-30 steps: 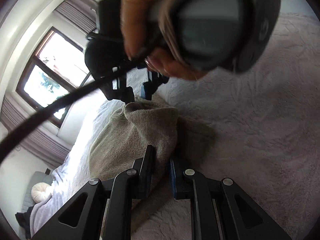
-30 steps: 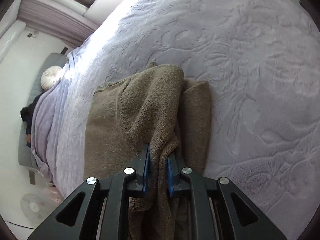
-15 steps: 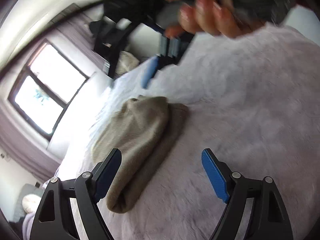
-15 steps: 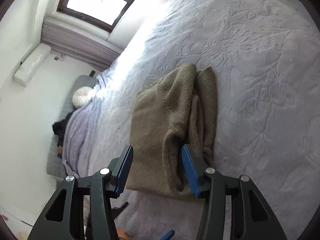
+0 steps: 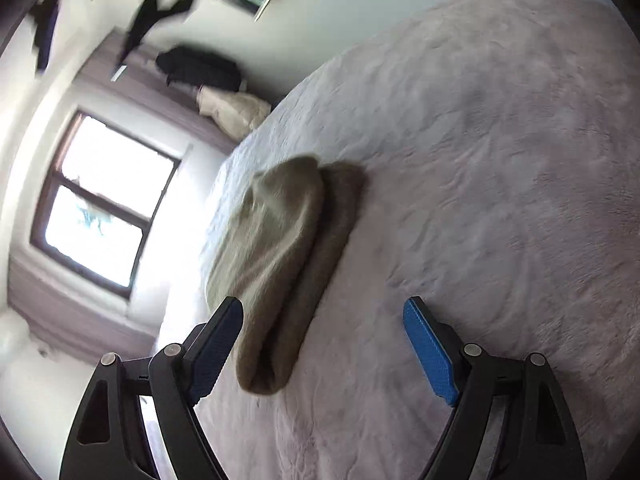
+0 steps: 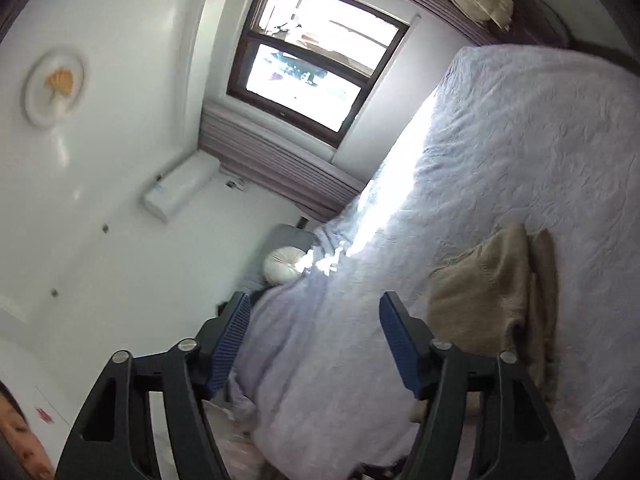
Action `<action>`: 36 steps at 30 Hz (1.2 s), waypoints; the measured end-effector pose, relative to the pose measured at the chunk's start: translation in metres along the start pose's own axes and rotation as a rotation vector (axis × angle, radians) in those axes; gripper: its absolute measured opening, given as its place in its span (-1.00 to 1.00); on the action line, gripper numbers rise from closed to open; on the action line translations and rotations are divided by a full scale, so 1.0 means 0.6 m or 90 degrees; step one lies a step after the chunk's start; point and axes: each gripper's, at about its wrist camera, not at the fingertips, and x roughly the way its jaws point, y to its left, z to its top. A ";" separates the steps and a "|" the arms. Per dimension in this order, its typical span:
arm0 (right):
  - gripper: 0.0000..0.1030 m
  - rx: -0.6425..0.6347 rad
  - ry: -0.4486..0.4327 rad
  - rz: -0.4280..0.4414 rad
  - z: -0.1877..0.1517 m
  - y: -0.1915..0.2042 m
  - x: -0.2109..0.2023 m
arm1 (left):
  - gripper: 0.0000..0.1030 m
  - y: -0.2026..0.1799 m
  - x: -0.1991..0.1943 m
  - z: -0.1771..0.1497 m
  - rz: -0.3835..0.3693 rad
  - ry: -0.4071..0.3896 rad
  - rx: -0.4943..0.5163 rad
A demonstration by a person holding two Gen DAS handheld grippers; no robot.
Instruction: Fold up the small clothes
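The left gripper (image 5: 324, 344) stands wide apart with nothing between its pads, poised just short of the near end of the folded brown garment (image 5: 288, 256), which lies flat on the lavender bedspread (image 5: 500, 200). The right gripper (image 6: 314, 340), its jaws opening and empty, points off toward the window (image 6: 312, 72), the garment to its right. The fold looks finished and released; the next move probably calls for fetching another piece or tidying this one.

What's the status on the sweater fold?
Left tongs open, empty. Right tongs opening, nothing between. Sweater folded on bed, untouched. Nothing in the way.
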 end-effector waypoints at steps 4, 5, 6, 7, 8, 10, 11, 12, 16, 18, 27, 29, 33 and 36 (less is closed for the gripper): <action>0.45 -0.025 0.067 -0.130 -0.040 -0.037 0.004 | 0.62 0.080 0.017 -0.041 -0.021 0.038 -0.139; 0.45 -0.003 0.080 -0.146 -0.052 -0.060 0.006 | 0.62 0.102 0.022 -0.057 -0.032 0.047 -0.177; 0.45 0.023 0.091 -0.152 -0.067 -0.087 0.007 | 0.62 0.128 0.030 -0.072 -0.044 0.059 -0.223; 0.45 0.045 0.103 -0.155 -0.081 -0.112 0.011 | 0.62 0.148 0.038 -0.084 -0.053 0.068 -0.262; 0.45 0.067 0.117 -0.160 -0.098 -0.134 0.017 | 0.62 0.172 0.046 -0.095 -0.072 0.081 -0.309; 0.45 0.089 0.137 -0.170 -0.125 -0.168 0.032 | 0.62 0.208 0.076 -0.108 -0.125 0.105 -0.391; 0.45 0.097 0.138 -0.173 -0.136 -0.180 0.036 | 0.62 0.218 0.092 -0.112 -0.145 0.114 -0.426; 0.44 0.108 0.135 -0.173 -0.143 -0.192 0.041 | 0.62 0.221 0.102 -0.111 -0.157 0.118 -0.444; 0.42 0.166 0.119 -0.155 -0.152 -0.225 0.052 | 0.58 0.212 0.136 -0.105 -0.158 0.135 -0.449; 0.42 0.169 0.122 -0.168 -0.157 -0.230 0.062 | 0.35 0.207 0.144 -0.103 -0.155 0.136 -0.451; -0.78 0.139 0.102 -0.199 -0.149 -0.222 0.107 | -0.57 0.249 0.168 -0.130 -0.205 0.142 -0.529; -0.78 0.104 0.104 -0.214 -0.149 -0.198 0.104 | -0.57 0.251 0.162 -0.149 -0.212 0.130 -0.526; -0.78 0.082 0.143 -0.302 -0.178 -0.225 0.112 | -0.57 0.223 0.168 -0.171 -0.231 0.142 -0.512; -0.78 0.127 0.121 -0.269 -0.193 -0.257 0.102 | -0.18 0.225 0.153 -0.185 -0.218 0.144 -0.536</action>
